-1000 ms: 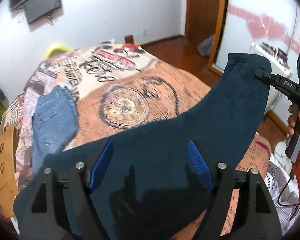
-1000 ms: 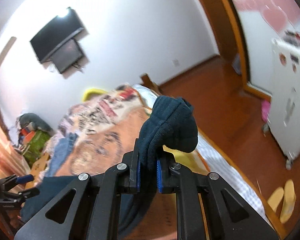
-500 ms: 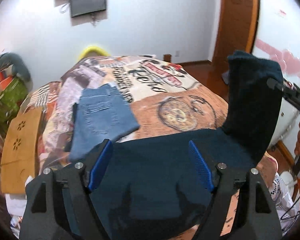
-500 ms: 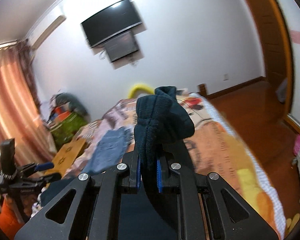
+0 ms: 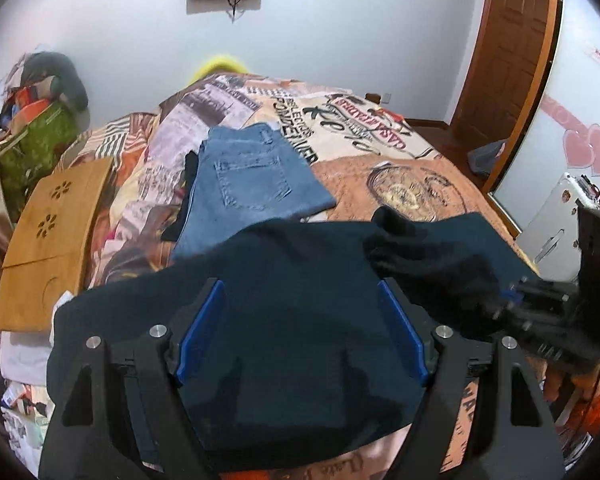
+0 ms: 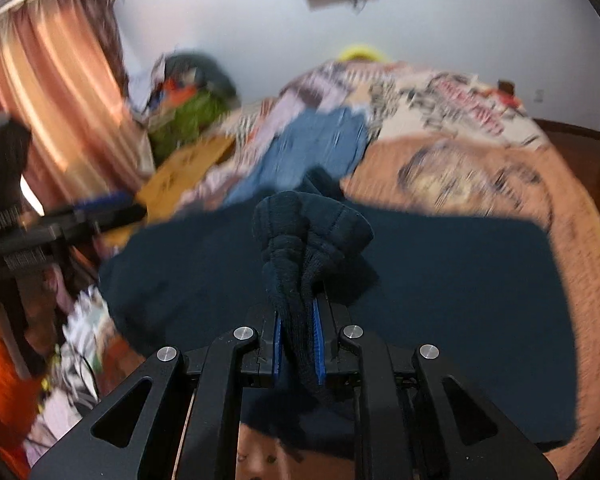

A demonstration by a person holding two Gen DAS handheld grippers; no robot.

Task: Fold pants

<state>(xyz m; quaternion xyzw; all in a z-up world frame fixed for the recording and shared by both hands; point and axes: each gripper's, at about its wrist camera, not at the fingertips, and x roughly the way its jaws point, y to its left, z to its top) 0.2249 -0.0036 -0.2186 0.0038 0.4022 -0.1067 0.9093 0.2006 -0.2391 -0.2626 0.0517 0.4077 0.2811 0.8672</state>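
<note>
Dark navy pants [image 5: 300, 320] lie spread across the near part of the bed [image 5: 440, 184], over its printed cover. Left gripper [image 5: 300, 336]: jaws stand wide apart, blue pads on either side of a broad stretch of the navy cloth; the cloth passes under and between the fingers, and the pads do not press on it, so this gripper is released. Right gripper [image 6: 297, 344]: jaws clenched on a bunched fold of the same pants, a ribbed cuff end [image 6: 312, 236] sticking up just past the fingertips. In the left wrist view the right gripper [image 5: 512, 300] appears blurred at the right edge, with a raised dark fold of the pants draped from it onto the flat portion. The rest of the garment lies flat beneath and beyond the right gripper. Folded blue jeans [image 5: 256, 184] rest on the bed farther back, just beyond the far edge of the navy pants. A wooden board [image 5: 52, 236] sits at the bed's left side. Right wrist view is motion-blurred.
</note>
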